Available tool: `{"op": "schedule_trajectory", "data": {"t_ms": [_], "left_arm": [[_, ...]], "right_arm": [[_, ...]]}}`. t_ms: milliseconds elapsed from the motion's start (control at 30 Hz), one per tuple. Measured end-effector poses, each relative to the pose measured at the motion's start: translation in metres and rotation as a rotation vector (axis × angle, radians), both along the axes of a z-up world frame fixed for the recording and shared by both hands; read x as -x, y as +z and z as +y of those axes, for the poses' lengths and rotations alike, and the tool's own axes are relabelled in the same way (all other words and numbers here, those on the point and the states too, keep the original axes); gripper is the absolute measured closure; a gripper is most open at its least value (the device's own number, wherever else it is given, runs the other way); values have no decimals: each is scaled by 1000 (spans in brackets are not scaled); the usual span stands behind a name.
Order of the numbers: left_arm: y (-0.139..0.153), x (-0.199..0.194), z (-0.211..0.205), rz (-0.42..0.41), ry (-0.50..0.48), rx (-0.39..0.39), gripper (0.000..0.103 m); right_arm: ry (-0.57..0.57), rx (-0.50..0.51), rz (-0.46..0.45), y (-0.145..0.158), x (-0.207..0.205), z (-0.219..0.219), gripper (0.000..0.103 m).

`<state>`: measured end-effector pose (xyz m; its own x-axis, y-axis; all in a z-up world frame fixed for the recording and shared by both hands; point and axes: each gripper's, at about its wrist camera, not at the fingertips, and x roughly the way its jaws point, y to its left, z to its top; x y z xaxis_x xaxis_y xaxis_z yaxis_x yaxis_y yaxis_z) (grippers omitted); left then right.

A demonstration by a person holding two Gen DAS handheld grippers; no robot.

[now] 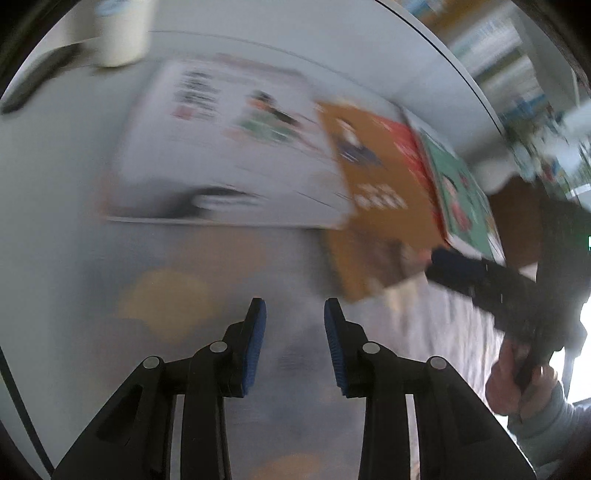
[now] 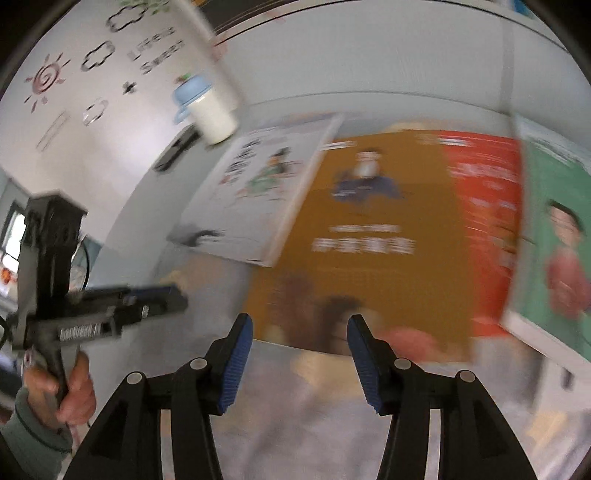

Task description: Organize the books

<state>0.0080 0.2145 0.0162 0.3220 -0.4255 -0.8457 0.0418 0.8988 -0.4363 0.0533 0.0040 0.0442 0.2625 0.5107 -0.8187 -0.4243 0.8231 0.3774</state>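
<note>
Three books lie side by side on a pale table [image 1: 55,229]: a white book [image 1: 221,147] [image 2: 258,192], an orange and red book [image 1: 380,192] [image 2: 376,236] and a green book [image 1: 461,192] [image 2: 554,240]. The white and green books overlap the orange one's sides. My left gripper [image 1: 294,306] [image 2: 162,295] hangs open over bare table, in front of the white book, with nothing between its fingers. My right gripper [image 2: 300,321] [image 1: 458,262] is open too, by the near edge of the orange book, and holds nothing. Both views are blurred.
A cream cup with a blue lid [image 2: 212,114] [image 1: 118,33] stands behind the white book, beside a flat black object [image 2: 177,147] [image 1: 33,81]. A wall with drawings [image 2: 92,74] rises at the far left. A hand and grey sleeve [image 2: 40,406] hold the left gripper.
</note>
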Motion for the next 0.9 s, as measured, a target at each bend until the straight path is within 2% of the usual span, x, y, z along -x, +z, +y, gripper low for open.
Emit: {"op": "schedule_trajectory", "data": {"t_ms": [133, 300, 467, 533, 700, 800, 900], "left_arm": [[-5, -10, -26, -6, -9, -5, 72], [-8, -26, -28, 3, 23, 47, 72], [-9, -34, -38, -8, 5, 54, 70], [-7, -30, -38, -19, 7, 43, 70], [-2, -4, -39, -8, -28, 50, 70], [2, 28, -55, 2, -125, -9, 70], [-3, 66, -71, 41, -215, -20, 70]], "right_arm": [[-100, 56, -35, 0, -11, -35, 52], [-179, 104, -68, -4, -42, -53, 54], [-168, 111, -21, -21, -70, -46, 56], [-137, 114, -35, -18, -69, -39, 56], [-99, 127, -32, -13, -42, -40, 56], [-86, 146, -15, -10, 1, -45, 56], [-73, 178, -5, -13, 53, -51, 56]]}}
